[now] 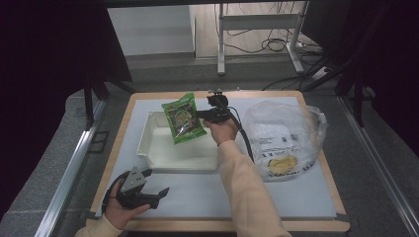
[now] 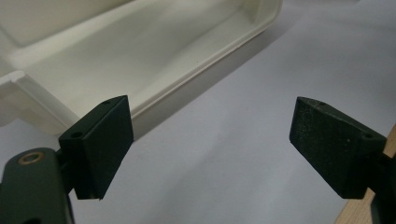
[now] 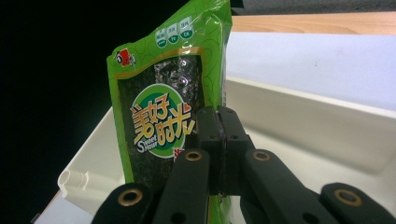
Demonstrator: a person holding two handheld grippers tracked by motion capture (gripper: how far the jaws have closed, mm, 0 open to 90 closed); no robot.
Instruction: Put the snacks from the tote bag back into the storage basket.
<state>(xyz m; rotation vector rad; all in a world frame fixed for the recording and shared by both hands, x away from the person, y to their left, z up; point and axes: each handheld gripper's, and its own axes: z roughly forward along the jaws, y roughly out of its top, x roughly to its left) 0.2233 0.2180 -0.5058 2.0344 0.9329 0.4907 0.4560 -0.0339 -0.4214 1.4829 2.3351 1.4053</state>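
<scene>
Snack pkt (image 3: 164, 112) in R gripper (image 3: 218, 122)

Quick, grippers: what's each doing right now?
Left gripper: open, holding nothing.
Right gripper: shut on the green foil snack packet above the white plastic tray.

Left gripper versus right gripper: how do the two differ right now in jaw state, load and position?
The left gripper has its jaws wide apart with nothing between them; the right gripper is shut on the green snack packet. The left gripper sits low at the near table edge, beside the white tray; the right gripper holds the packet raised above that tray. Both have black jaws and are hand-held.
</scene>
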